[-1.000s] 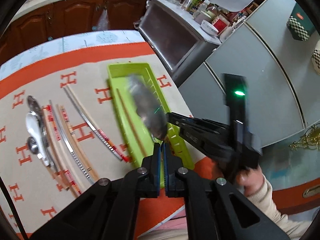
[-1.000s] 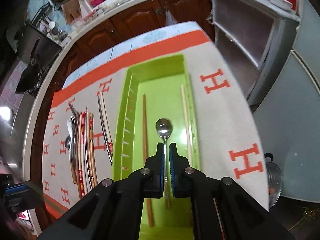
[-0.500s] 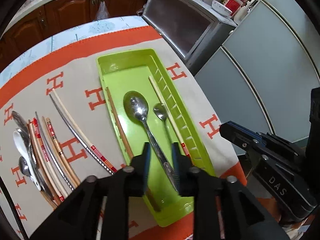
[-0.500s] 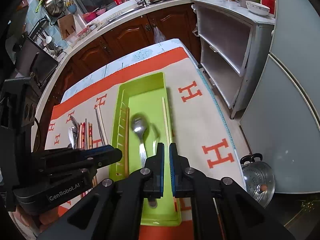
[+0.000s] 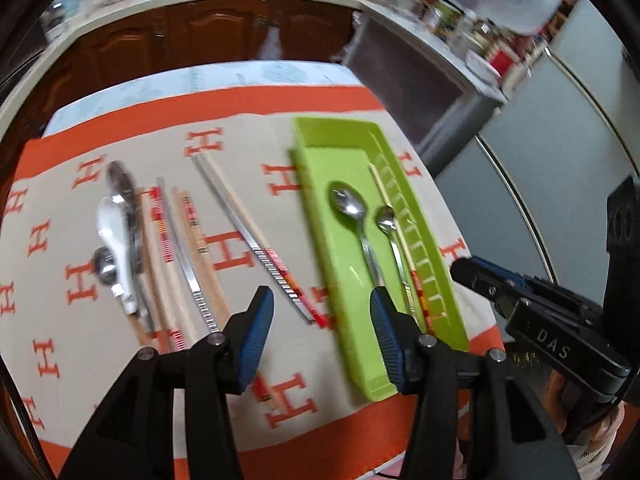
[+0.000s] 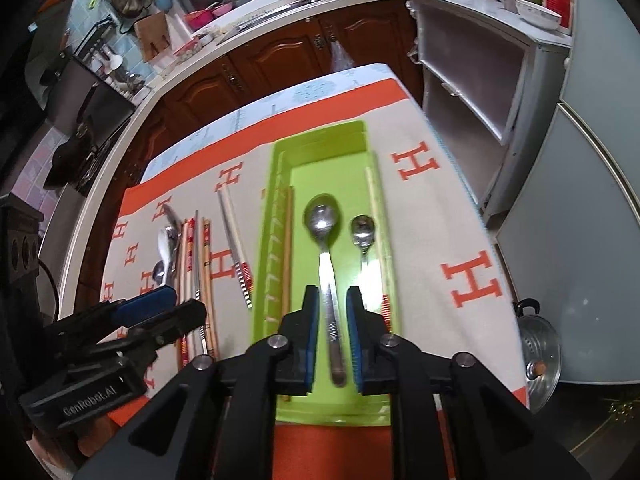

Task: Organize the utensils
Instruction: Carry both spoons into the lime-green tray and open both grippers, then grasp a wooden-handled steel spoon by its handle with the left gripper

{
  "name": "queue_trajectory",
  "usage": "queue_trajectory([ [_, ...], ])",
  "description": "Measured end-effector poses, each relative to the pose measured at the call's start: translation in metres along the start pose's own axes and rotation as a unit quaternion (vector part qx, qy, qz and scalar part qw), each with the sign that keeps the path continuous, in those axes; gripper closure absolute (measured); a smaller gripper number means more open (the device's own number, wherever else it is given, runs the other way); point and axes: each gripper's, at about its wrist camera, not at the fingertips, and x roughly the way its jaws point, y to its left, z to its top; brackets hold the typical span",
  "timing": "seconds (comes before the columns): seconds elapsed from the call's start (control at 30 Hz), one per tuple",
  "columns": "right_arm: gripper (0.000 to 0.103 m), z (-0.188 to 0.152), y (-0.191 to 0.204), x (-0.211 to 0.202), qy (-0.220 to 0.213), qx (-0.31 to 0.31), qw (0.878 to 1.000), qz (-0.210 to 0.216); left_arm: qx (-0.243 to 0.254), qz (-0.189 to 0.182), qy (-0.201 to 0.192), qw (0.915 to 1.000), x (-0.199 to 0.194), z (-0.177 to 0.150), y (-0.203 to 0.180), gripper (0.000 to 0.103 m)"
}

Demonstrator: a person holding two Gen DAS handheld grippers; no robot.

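Observation:
A green tray lies on the cloth and holds a large spoon, a small spoon and chopsticks. Loose spoons and several chopsticks lie to the tray's left. My left gripper is wide open and empty above the cloth at the tray's left wall. My right gripper is part open and empty above the large spoon's handle; it also shows in the left wrist view.
The beige and orange cloth covers the table. Wooden cabinets stand behind, a white shelf unit and grey fridge to the right. A steel pot sits on the floor beside the table.
My left gripper has let go of the large spoon in the tray, opened wide and swung left. My right gripper has opened a little after leaving the small spoon in the tray.

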Motion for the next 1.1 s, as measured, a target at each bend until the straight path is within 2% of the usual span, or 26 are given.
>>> queue_trajectory([
  [0.13,0.082,-0.005,0.02,-0.001,0.003,-0.02,1.0,0.007,-0.021,0.003,-0.039,0.999,-0.021,-0.004,0.026,0.055],
  [0.33,0.082,-0.006,0.061,0.006,0.014,-0.062,0.998,0.025,-0.052,0.025,-0.029,0.9979,-0.039,-0.005,0.062,0.054],
  [0.4,0.082,-0.005,0.074,0.009,0.018,-0.076,0.997,0.029,-0.06,0.039,-0.03,0.997,-0.044,-0.005,0.073,0.039],
  [0.47,0.082,-0.003,0.085,0.012,0.021,-0.088,0.995,0.032,-0.069,0.058,-0.041,0.9951,-0.052,-0.005,0.086,0.031],
  [0.63,0.082,0.003,0.111,0.024,0.035,-0.109,0.993,0.041,-0.091,0.082,-0.052,0.9911,-0.061,-0.006,0.114,0.03],
  [0.77,0.082,0.006,0.132,0.04,0.048,-0.128,0.99,0.044,-0.127,0.065,-0.04,0.9889,-0.051,-0.008,0.143,0.031],
  [0.83,0.082,0.007,0.143,0.048,0.051,-0.135,0.989,0.04,-0.147,0.055,-0.026,0.9872,-0.037,-0.011,0.156,0.039],
  [0.87,0.082,0.007,0.147,0.052,0.053,-0.136,0.988,0.042,-0.154,0.053,-0.017,0.9864,-0.031,-0.013,0.161,0.048],
  [1.0,0.082,0.002,0.162,0.069,0.065,-0.143,0.986,0.056,-0.169,0.05,0.023,0.984,0.001,-0.022,0.175,0.071],
  [1.1,0.082,-0.004,0.168,0.08,0.073,-0.151,0.984,0.058,-0.18,0.038,0.047,0.9818,0.02,-0.026,0.179,0.074],
])
